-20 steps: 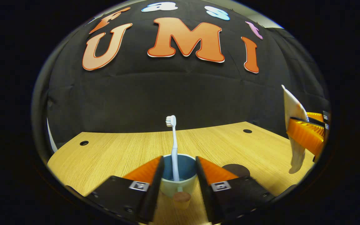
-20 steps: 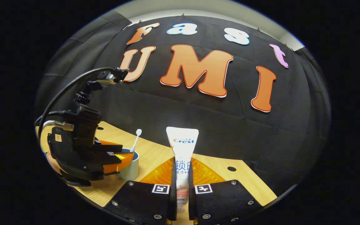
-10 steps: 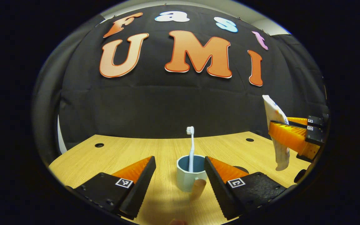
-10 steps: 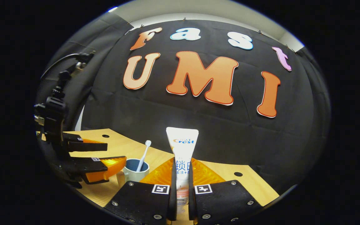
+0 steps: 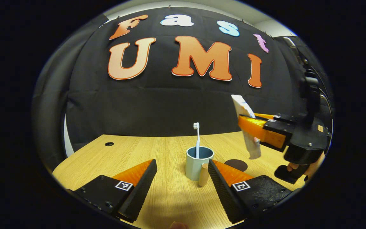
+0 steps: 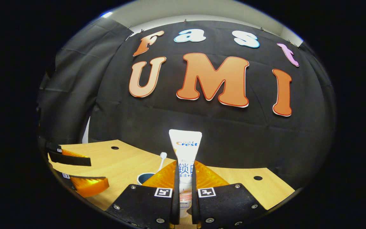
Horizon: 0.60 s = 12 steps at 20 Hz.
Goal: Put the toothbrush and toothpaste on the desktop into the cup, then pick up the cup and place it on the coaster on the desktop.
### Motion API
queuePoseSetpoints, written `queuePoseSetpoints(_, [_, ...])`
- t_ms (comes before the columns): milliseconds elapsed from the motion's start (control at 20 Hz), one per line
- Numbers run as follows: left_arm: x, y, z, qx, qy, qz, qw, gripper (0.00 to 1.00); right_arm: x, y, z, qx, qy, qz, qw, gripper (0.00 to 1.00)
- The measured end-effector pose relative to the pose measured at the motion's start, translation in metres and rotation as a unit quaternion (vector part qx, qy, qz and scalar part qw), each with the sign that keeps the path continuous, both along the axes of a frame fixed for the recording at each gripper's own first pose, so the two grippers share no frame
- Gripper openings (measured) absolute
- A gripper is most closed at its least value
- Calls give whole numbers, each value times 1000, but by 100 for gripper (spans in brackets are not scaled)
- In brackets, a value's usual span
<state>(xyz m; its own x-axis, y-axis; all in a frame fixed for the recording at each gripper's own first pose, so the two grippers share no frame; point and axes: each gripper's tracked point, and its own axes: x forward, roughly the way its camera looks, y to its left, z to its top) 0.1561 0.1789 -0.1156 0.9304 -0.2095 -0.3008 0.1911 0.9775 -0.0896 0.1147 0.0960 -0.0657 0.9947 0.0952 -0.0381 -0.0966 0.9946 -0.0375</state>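
We note the cup (image 5: pixel 198 162) standing upright on the wooden desktop (image 5: pixel 157 152), its pale outside and blue inside both visible in the left gripper view. The toothbrush (image 5: pixel 197 140) stands in it, bristle end up, leaning lightly against the rim. A stubby wooden handle on the cup's near side points toward the camera.

The left gripper (image 5: pixel 180 178) sits low over the desktop on the near side of the cup, its two fingers spread wide apart and holding nothing; the cup lies just beyond the gap between the fingertips, touching neither. In the right gripper view we see those same fingers at the far left edge, parted, above the wood.

The right gripper (image 6: pixel 183 190) is clamped on the toothpaste (image 6: pixel 185 159): both fingers press the lower part of the tube, which rises upright between them with its flat crimped end on top. In the left gripper view we see that gripper (image 5: pixel 249 125) off to the right, raised above the desktop, the toothpaste (image 5: pixel 248 130) held tilted with its lower end hanging free in the air, up and to the right of the cup. A hand (image 5: pixel 300 168) grips its black handle at the right edge.

The coaster (image 5: pixel 235 164), a dark round disc, lies flat on the desktop just right of the cup, partly behind the left gripper's right finger. In the right gripper view the cup's (image 6: pixel 145 178) rim and the toothbrush (image 6: pixel 162 160) head peek out just left of the right gripper's own fingers.
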Motion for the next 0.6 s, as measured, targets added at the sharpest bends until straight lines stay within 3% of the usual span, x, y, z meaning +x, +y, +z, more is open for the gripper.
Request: queuePoseSetpoints(600, [-28,39,-20,12,18,34,999,98,51,63,18,47,-44,61,996,15])
